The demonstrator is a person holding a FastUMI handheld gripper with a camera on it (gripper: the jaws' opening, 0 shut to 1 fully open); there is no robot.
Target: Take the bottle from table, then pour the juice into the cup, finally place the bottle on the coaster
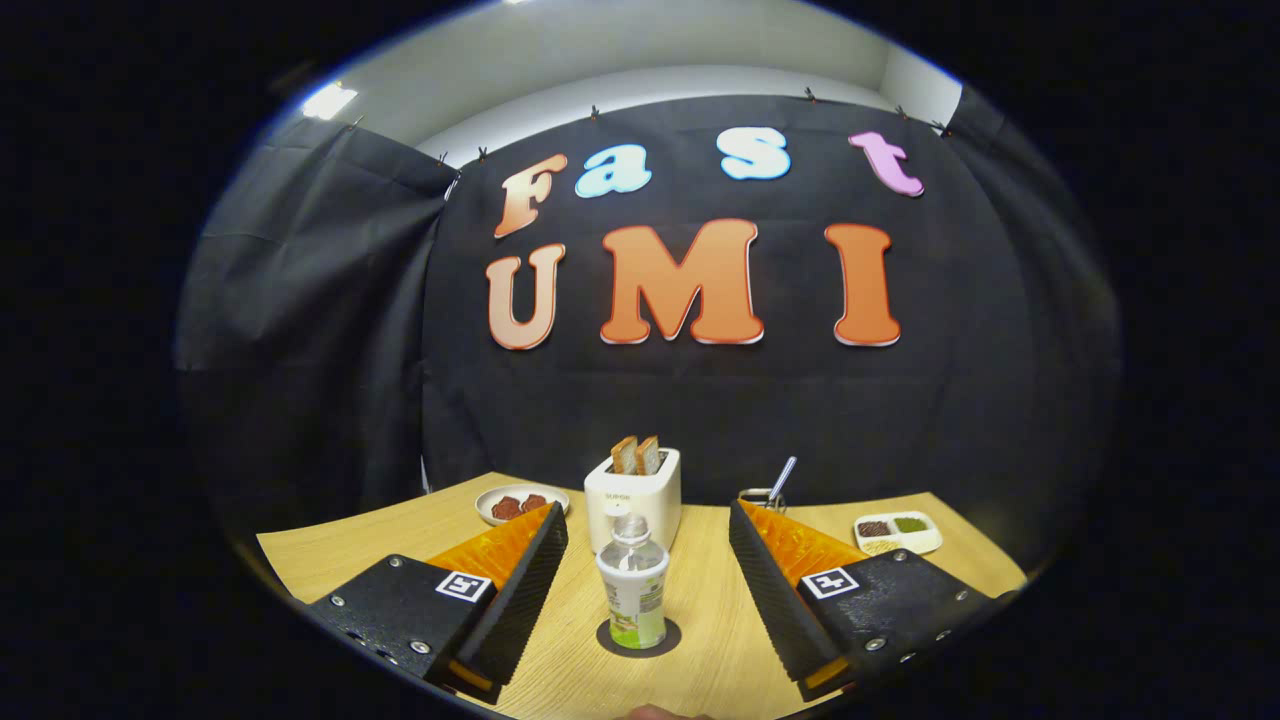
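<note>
A small clear bottle (633, 590) with a pale label and a little green juice at its bottom stands upright on a dark round coaster (668, 641) on the wooden table (330, 555). It sits between the fingers of my gripper (647, 512), roughly midway along them. The gripper is open wide, and neither finger touches the bottle. Just past the right fingertip, a small metal cup-like vessel (758, 494) with a utensil standing in it peeks out, partly hidden by that finger.
A white toaster (632, 500) holding two bread slices stands right behind the bottle. Beyond the left fingertip lies a plate (520, 503) with red pieces. A small white tray (897, 532) with divided fillings sits at the right.
</note>
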